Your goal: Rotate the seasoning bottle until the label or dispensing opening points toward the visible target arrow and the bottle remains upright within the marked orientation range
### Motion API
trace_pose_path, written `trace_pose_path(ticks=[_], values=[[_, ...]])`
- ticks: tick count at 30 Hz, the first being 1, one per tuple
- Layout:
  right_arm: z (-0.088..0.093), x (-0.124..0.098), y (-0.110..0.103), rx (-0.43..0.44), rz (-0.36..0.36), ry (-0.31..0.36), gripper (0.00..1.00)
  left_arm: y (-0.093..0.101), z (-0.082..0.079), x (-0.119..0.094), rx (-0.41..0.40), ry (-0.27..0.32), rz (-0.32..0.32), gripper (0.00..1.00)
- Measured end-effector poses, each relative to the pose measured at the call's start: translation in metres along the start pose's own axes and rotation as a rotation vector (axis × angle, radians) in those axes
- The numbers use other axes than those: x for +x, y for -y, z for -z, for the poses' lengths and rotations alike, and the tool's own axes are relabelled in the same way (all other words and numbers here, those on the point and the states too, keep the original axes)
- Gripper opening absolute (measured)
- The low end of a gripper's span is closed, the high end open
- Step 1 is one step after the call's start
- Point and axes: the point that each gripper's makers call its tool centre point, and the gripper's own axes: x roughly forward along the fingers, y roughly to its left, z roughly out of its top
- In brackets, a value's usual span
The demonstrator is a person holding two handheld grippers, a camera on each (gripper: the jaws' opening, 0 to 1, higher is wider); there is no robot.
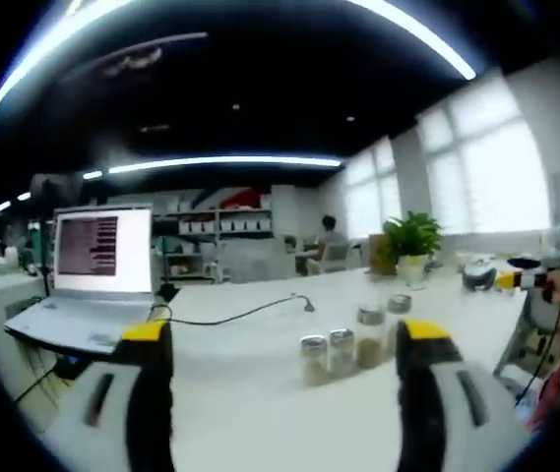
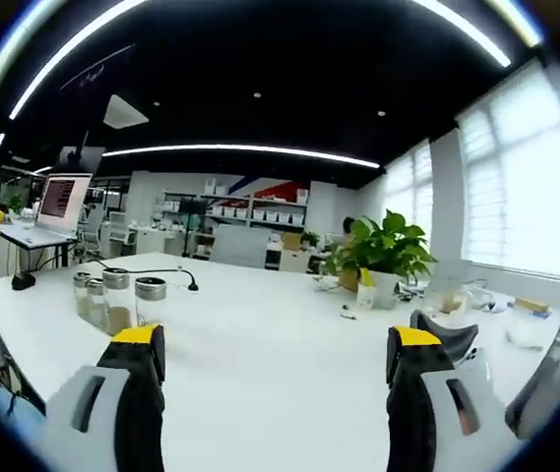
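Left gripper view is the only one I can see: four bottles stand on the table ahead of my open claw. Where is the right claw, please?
Observer: The right claw is open and holds nothing. It is above a bare part of the white table.
Operator: Are the bottles close to it?
Observer: The bottles stand beyond the jaw on the left of that view, off to the side and not between the jaws.
Operator: Is anything near the other jaw?
Observer: A dark object lies on the table just behind that jaw. I cannot tell what it is.
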Motion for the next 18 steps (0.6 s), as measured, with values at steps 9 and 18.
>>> trace_pose_path(ticks=[9, 18], values=[[0.004, -0.004, 0.014, 0.033, 0.033, -0.009, 0.99, 0.009, 0.005, 0.004, 0.007, -0.018, 0.036, 1.00], [-0.003, -0.010, 0.014, 0.034, 0.024, 0.000, 0.98, 0.011, 0.005, 0.015, -0.002, 0.013, 0.043, 1.00]])
